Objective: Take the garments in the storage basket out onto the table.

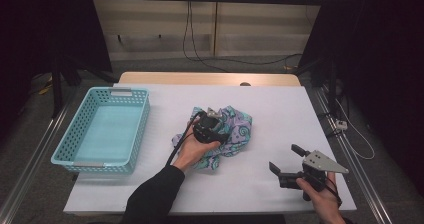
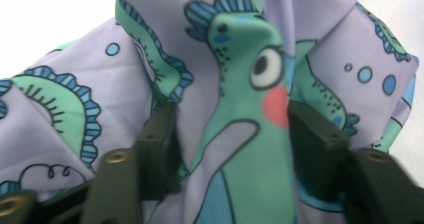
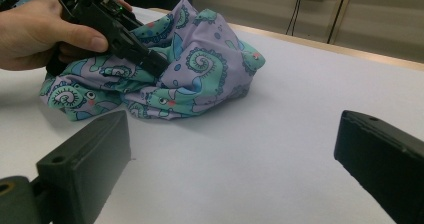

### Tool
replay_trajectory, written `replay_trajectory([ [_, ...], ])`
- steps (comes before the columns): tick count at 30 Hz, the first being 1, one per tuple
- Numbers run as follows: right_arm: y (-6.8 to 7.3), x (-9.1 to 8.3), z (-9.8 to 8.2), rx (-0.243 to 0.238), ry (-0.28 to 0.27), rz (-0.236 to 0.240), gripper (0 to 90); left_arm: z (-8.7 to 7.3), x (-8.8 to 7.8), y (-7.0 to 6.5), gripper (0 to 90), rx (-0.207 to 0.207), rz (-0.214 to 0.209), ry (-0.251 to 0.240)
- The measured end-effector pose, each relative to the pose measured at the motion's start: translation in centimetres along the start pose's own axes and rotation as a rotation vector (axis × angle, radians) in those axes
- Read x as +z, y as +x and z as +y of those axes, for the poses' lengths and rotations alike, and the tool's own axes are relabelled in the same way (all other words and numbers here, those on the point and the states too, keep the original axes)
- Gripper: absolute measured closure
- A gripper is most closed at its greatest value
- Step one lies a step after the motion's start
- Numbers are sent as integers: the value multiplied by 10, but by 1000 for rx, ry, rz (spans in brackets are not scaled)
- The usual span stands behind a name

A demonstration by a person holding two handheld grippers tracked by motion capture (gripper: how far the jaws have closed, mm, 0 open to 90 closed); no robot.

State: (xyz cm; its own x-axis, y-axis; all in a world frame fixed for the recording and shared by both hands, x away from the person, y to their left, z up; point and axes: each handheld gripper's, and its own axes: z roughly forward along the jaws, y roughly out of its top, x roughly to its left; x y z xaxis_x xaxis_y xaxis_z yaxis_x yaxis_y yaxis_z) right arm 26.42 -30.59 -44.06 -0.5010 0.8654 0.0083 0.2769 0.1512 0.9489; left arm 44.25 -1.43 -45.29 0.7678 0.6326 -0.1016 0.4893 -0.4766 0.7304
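A white table (image 1: 260, 184) takes up the middle of the high view, with a strip of bare wood along its far edge. At the left of the frame a light blue basket (image 1: 142, 121) sits on it with nothing inside.

At the centre of the frame lies the crumpled cloth (image 1: 235, 129), lilac with green and blue cartoon creatures, bunched in a loose heap on the table and well apart from the basket. In the right gripper view it sits in the upper left, rumpled and unfolded.

The left gripper (image 1: 212, 121) is pushed into the near side of that heap, held by the left hand (image 1: 192, 151). In the left gripper view its jaws stand apart with a raised fold of the cloth between them; the fabric brushes both jaws, but whether they press on it or merely flank it is hard to tell at this close range, and it looks more like a slack gap than a pinch.

The right gripper (image 1: 285, 159) hovers at the lower right of the high view, its jaws spread wide over bare table with nothing between them.

Judging by the lay of things, the work is at an early stage: the cloth is neither folded nor in the basket, and a firm hold on it is not yet made.
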Motion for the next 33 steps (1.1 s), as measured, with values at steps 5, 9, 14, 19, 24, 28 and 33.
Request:
replay_trajectory([
  [5, 0, 1, 0, 9, 0, -6, 10, 0, -2, -2, 197, 12, 16, -16],
  [9, 0, 1, 1, 9, -8, -10, 10, 1, -10, -1, 96, 18, 16, -29],
  [14, 2, 1, 0, 10, 0, 4, 9, 0, -22, 0, 53, 25, 1, -41],
  [19, 4, 3, 0, 9, 9, 20, 8, -5, -40, 1, 46, 54, 12, -84],
  [24, 6, 5, 1, 7, 10, 29, 9, -15, -59, 7, 45, 51, 3, -138],
  [28, 7, 3, 0, 2, 6, 31, 8, -28, -74, 10, 39, 49, 11, -164],
  [33, 7, 5, 1, 4, 5, 33, 6, -40, -93, 15, 39, 7, 48, -210],
])
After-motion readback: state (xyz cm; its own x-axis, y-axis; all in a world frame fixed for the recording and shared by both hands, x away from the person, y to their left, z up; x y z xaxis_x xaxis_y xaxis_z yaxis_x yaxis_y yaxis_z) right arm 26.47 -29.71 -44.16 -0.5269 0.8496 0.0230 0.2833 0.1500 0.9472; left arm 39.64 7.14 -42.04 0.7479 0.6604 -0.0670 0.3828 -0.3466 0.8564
